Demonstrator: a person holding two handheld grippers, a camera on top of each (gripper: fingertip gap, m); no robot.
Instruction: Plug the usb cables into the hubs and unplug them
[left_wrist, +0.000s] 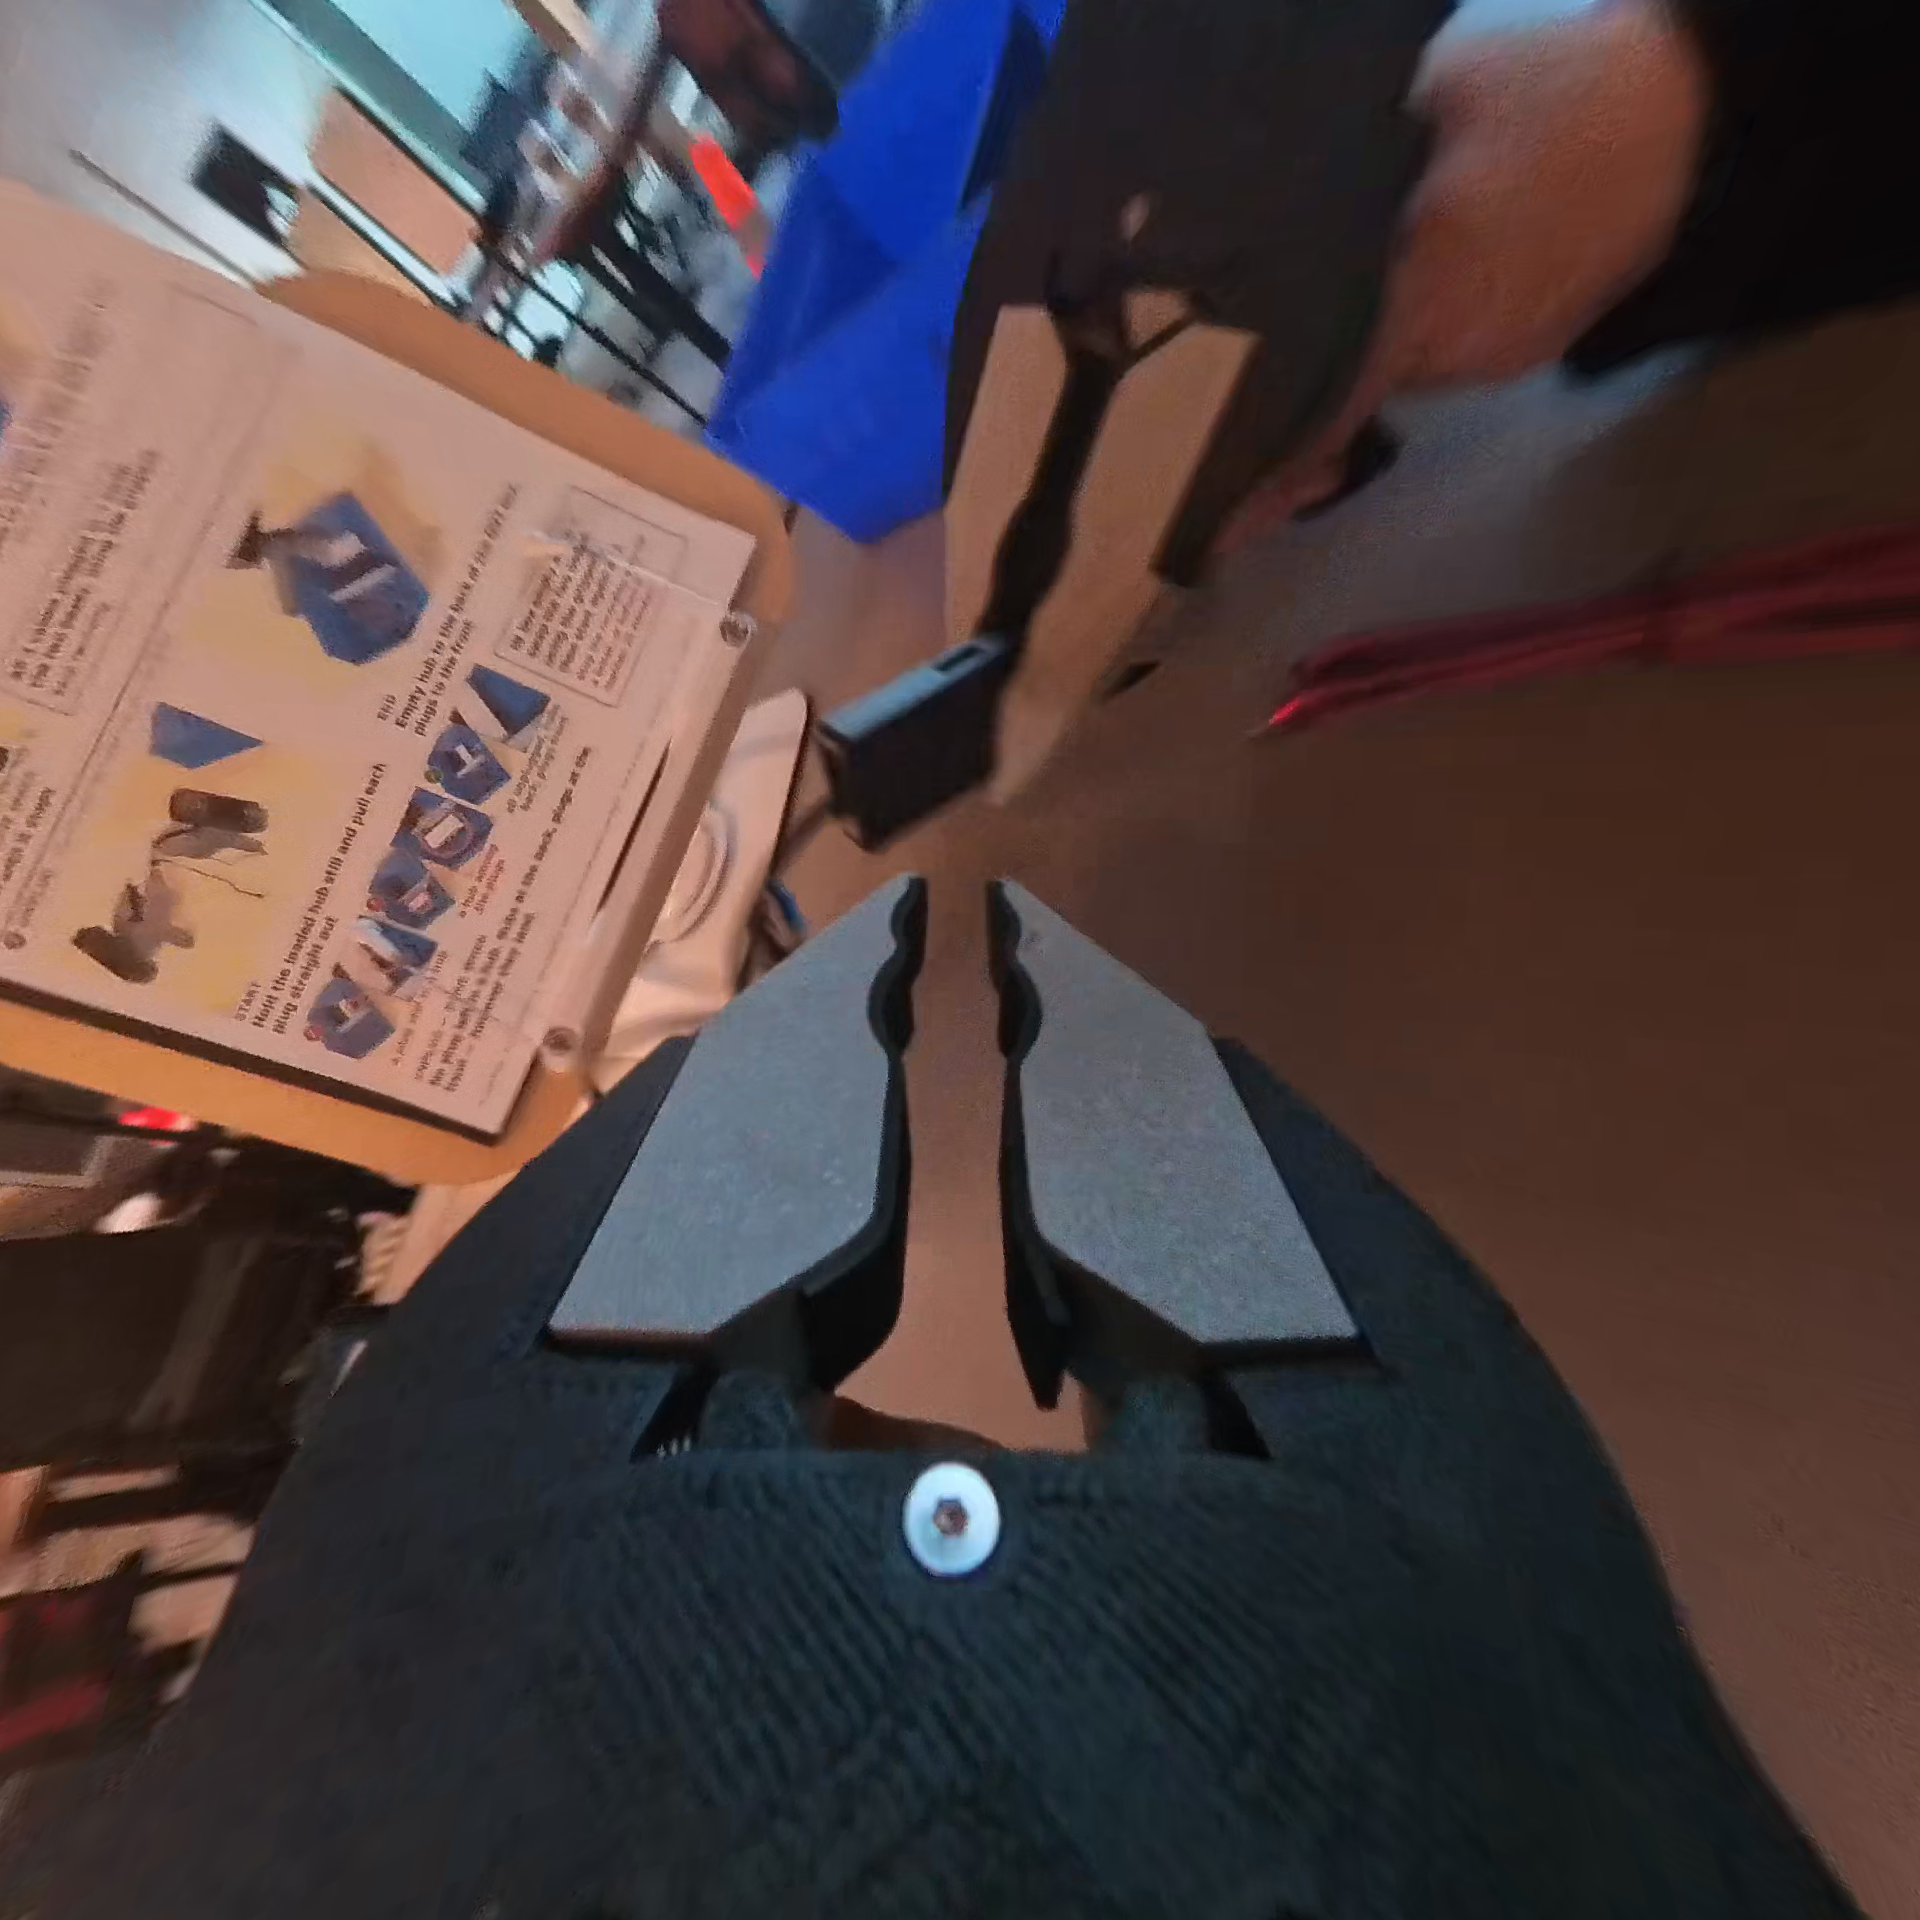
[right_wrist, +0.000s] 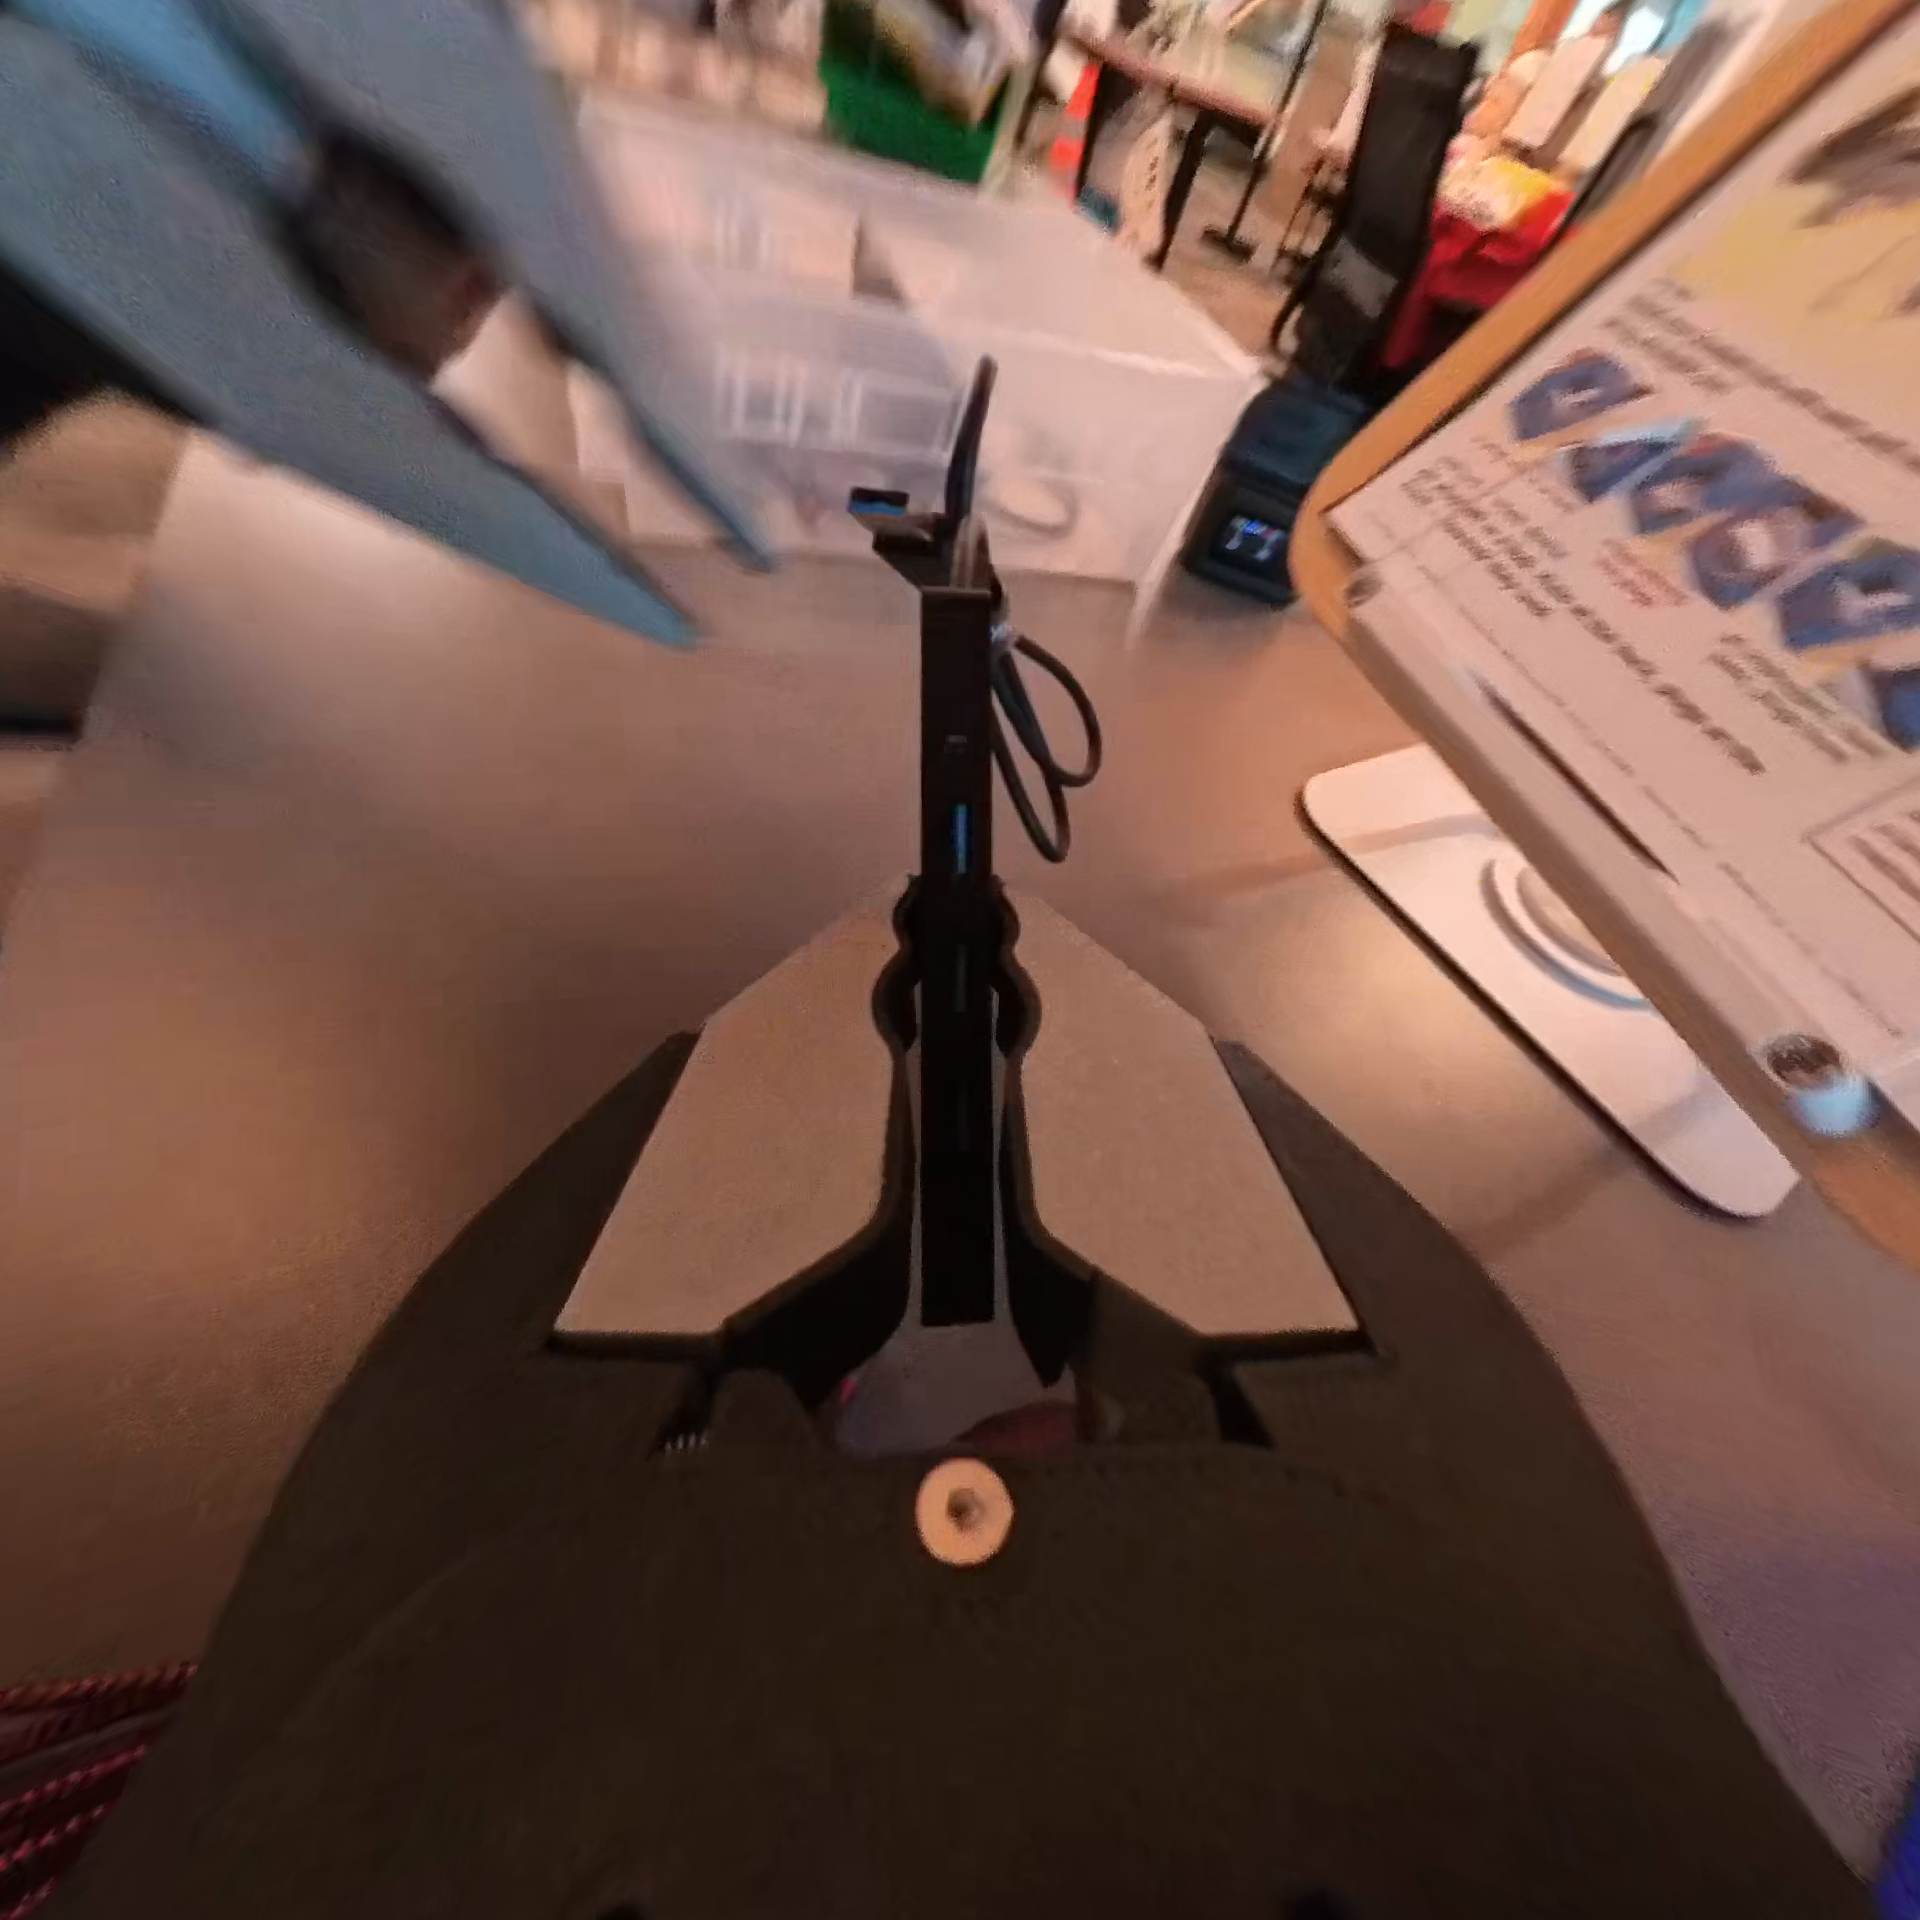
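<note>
Two hand-held grippers were in use. The right hand-held gripper (right_wrist: 958, 914) was clamped on one black hub (right_wrist: 958, 748), which stood out ahead of its fingers; one thin black cable (right_wrist: 1049, 748) looped off the hub's side, and one plug with a blue tip (right_wrist: 883, 509) stuck out at the hub's far end. The left hand-held gripper (left_wrist: 956, 894) held nothing, its jaws only a narrow gap apart, with the hub (left_wrist: 914, 727) and the right hand-held gripper (left_wrist: 1091, 582) ahead of it in the left wrist view.

One bundle of red braided cables (left_wrist: 1621, 623) lay on the tan worktop (left_wrist: 1455, 1143), well apart from the hub. One instruction sheet on a wooden board (left_wrist: 343, 675) stood tilted at the left gripper's left side, on one white base (right_wrist: 1507, 935). A blue bin (left_wrist: 862, 312) sat beyond.

The room behind was blurred, with dark table legs, clear bins and a green crate faintly seen.

The worktop lay bare between the grippers and the red cables; the board's edge came close beside the left gripper.
</note>
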